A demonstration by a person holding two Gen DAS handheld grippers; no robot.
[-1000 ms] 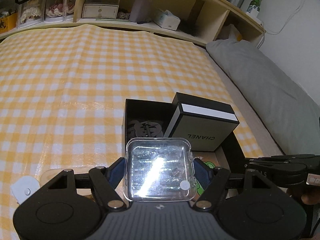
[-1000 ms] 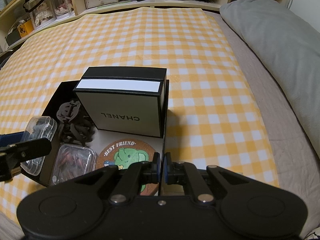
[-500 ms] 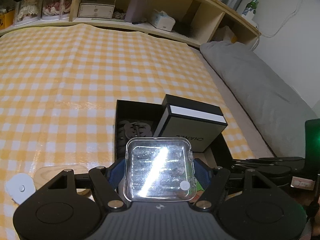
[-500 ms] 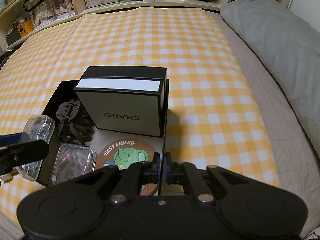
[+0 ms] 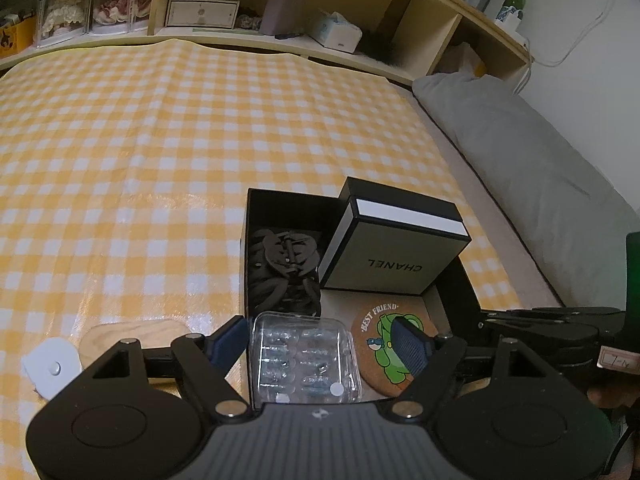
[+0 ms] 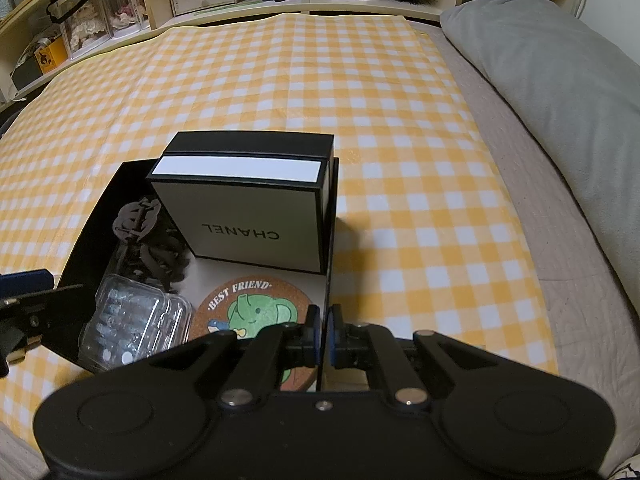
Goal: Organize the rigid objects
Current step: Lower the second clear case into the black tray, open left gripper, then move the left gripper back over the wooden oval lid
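Note:
An open black box [image 5: 246, 240] [image 6: 86, 224] sits on the checked bedspread. It holds a cream CHANEL box [image 5: 394, 260] [image 6: 248, 224], black hair clips [image 5: 286, 264] [image 6: 148, 240], a round cork coaster [image 5: 384, 344] [image 6: 256, 312] and a clear plastic case [image 5: 304, 356] [image 6: 136, 320] in its front left corner. My left gripper [image 5: 320, 344] is open, its fingers spread either side of the clear case and not touching it. My right gripper [image 6: 323, 330] is shut on the black box's front right wall.
A wooden coaster [image 5: 136, 332] and a small white tag [image 5: 52, 364] lie on the bedspread left of the black box. A grey pillow [image 6: 560, 92] lies to the right. Wooden shelves [image 5: 280, 8] with boxes run along the far side.
The left gripper held the clear case above the box, lowered it into the front left corner and opened. The right gripper has stayed shut on the box wall.

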